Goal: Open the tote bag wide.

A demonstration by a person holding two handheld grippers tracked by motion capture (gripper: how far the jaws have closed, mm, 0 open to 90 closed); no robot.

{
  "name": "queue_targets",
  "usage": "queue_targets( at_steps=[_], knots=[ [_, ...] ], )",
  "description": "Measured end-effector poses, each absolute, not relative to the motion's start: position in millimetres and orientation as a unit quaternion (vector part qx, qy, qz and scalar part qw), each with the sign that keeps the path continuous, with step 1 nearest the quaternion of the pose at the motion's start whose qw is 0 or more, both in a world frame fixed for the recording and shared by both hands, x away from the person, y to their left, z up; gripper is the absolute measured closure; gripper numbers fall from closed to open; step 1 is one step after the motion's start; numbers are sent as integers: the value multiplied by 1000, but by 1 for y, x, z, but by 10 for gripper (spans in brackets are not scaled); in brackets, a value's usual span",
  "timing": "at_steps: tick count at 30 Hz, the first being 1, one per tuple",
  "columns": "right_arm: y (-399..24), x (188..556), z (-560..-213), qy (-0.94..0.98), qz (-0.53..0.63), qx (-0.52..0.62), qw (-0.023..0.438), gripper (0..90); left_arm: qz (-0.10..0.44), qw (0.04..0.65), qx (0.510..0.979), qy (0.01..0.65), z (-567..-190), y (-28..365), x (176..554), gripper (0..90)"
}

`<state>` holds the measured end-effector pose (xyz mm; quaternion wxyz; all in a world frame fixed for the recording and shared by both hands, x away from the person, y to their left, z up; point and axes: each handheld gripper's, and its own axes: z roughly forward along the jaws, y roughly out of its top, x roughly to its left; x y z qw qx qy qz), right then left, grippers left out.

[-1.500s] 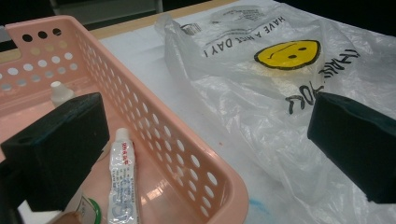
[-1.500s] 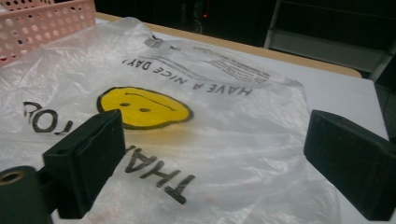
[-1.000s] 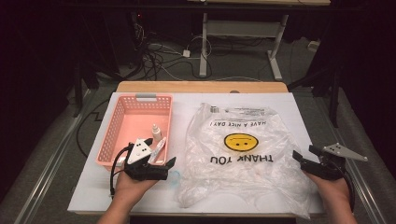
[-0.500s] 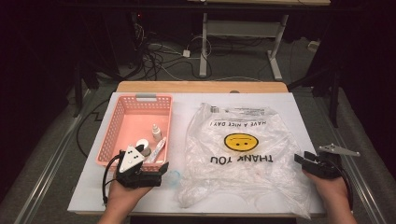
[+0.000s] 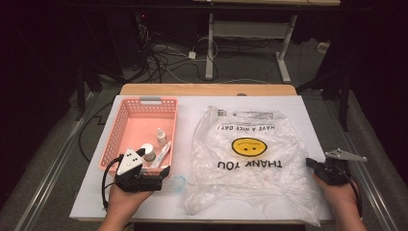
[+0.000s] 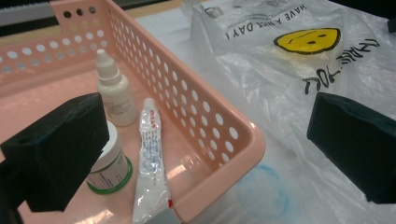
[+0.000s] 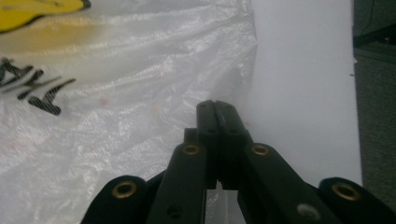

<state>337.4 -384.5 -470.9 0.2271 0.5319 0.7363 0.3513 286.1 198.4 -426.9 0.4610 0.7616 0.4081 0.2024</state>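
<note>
A clear plastic bag (image 5: 250,163) printed with a yellow smiley lies flat on the white table; it is also in the left gripper view (image 6: 299,56) and the right gripper view (image 7: 116,93). My right gripper (image 5: 312,163) (image 7: 216,109) rests at the bag's right edge; its jaws have just been closing and now meet, with nothing visible between them. My left gripper (image 5: 166,177) (image 6: 205,140) stands open at the near right corner of the pink basket (image 5: 139,125) (image 6: 224,126). Inside the basket are a dropper bottle (image 6: 114,95), a tube (image 6: 150,163) and a small jar (image 6: 109,163).
A faint blue round patch (image 5: 179,183) (image 6: 261,189) lies on the table between the basket and the bag. Bare white table (image 5: 298,110) runs behind and right of the bag, ending near my right hand. Cables and desk legs stand on the floor beyond.
The right gripper's jaws have come together at the bag's edge. The left gripper has turned and slid slightly toward the near edge, staying open.
</note>
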Motion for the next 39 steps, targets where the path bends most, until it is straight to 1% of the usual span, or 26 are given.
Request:
queue_targets(
  at_steps=[1, 2, 4, 5, 6, 13, 18, 19, 22, 23, 29, 30, 31, 32, 33, 36, 38, 39],
  knots=[
    [-390, 333, -469, 727, 354, 537, 242, 900, 199, 466, 759, 409, -427, 200, 286, 0],
    [-393, 329, -467, 720, 357, 542, 247, 900, 196, 469, 758, 408, -427, 201, 286, 0],
    [-397, 326, -466, 714, 361, 545, 250, 900, 202, 467, 759, 407, -426, 202, 286, 0],
    [-401, 318, -464, 705, 370, 550, 254, 900, 199, 471, 759, 403, -427, 202, 287, 0],
    [-401, 318, -464, 705, 370, 550, 254, 900, 199, 470, 760, 402, -427, 201, 287, 0],
    [-401, 287, -450, 682, 392, 554, 274, 900, 200, 475, 758, 400, -426, 201, 286, 0],
    [-386, 267, -451, 701, 390, 534, 266, 900, 199, 475, 756, 404, -427, 201, 286, 0],
    [-379, 258, -451, 709, 390, 527, 260, 900, 199, 475, 756, 405, -427, 201, 286, 0],
    [-372, 250, -451, 716, 392, 518, 256, 900, 190, 476, 758, 404, -428, 200, 287, 0],
    [-366, 243, -453, 721, 399, 512, 243, 900, 188, 474, 759, 405, -428, 199, 287, 0],
    [-351, 233, -458, 740, 401, 494, 220, 900, 182, 467, 770, 394, -428, 195, 288, 0],
    [-349, 234, -457, 741, 400, 490, 224, 900, 182, 469, 773, 388, -428, 195, 289, 0],
    [-350, 234, -457, 740, 402, 491, 222, 881, 183, 467, 775, 385, -428, 194, 288, 0],
    [-350, 234, -457, 740, 402, 491, 222, 881, 184, 468, 776, 382, -428, 193, 288, 0],
    [-352, 234, -456, 738, 409, 488, 224, 793, 186, 468, 775, 380, -428, 193, 288, 0],
    [-356, 235, -449, 729, 428, 479, 235, 704, 182, 471, 772, 385, -427, 193, 288, 0],
    [-356, 237, -441, 724, 440, 473, 242, 666, 187, 471, 769, 389, -426, 194, 287, 0],
    [-356, 237, -441, 724, 440, 473, 242, 666, 187, 471, 769, 389, -426, 194, 287, 0]
  ],
)
